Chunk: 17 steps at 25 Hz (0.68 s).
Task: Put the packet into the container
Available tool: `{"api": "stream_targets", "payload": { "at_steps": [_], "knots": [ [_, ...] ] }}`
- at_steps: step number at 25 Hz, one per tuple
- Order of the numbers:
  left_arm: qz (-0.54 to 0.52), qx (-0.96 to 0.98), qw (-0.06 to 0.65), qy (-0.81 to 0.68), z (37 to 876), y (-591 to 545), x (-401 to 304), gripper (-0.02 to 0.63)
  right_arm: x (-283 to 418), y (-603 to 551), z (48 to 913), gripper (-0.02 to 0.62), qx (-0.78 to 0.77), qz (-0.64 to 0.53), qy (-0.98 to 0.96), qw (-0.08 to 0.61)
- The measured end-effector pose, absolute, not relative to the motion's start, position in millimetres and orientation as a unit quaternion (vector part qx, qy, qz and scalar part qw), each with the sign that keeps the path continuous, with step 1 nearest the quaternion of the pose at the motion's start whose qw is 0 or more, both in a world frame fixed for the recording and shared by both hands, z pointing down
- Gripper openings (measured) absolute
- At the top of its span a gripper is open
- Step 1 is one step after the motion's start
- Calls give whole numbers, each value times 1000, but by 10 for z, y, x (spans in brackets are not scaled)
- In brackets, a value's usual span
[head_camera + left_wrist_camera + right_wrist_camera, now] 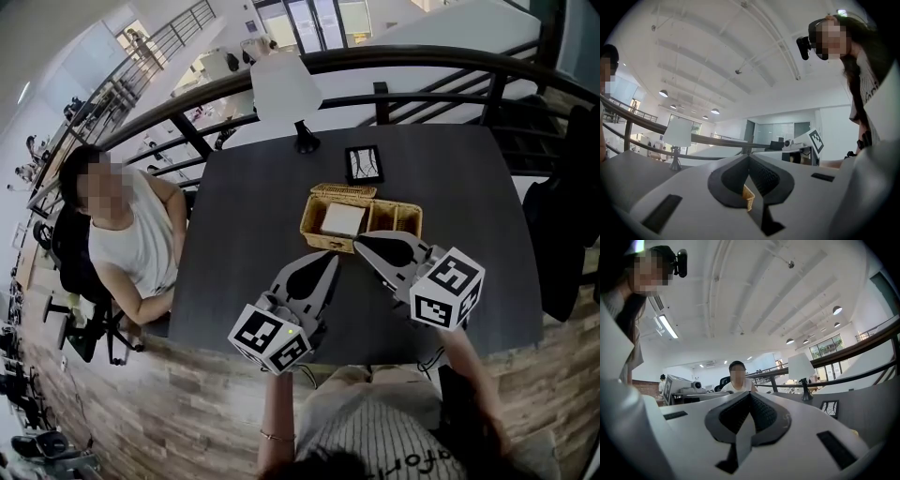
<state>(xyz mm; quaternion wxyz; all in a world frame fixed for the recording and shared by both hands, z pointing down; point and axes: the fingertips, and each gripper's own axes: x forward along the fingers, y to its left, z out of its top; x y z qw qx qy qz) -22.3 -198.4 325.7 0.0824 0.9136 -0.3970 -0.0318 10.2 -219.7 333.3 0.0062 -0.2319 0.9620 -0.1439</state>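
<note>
A woven wicker container (405, 223) stands mid-table. A white packet (342, 218) lies flat in its left compartment. My left gripper (331, 257) hovers just in front of the container's left end, jaws shut with nothing between them. My right gripper (358, 241) hangs at the container's front rim, also shut and empty. In the left gripper view the fingers (761, 176) meet, and a sliver of the wicker container (748, 197) shows below them. The right gripper view shows its fingers (761, 411) pressed together, pointing over the table.
On the dark table (469, 187), a white table lamp (286, 89) stands at the far edge and a small framed card (363, 163) sits behind the container. A seated person (127, 234) is at the table's left side. A railing (422, 61) runs behind.
</note>
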Motion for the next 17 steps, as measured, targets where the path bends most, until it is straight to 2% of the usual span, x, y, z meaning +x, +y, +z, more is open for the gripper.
{"api": "stream_targets", "payload": {
  "at_steps": [17],
  "knots": [
    [-29, 915, 84, -394, 3243, -1945, -168, 8, 117, -2128, 3351, 11, -232, -143, 962, 10]
  ]
}}
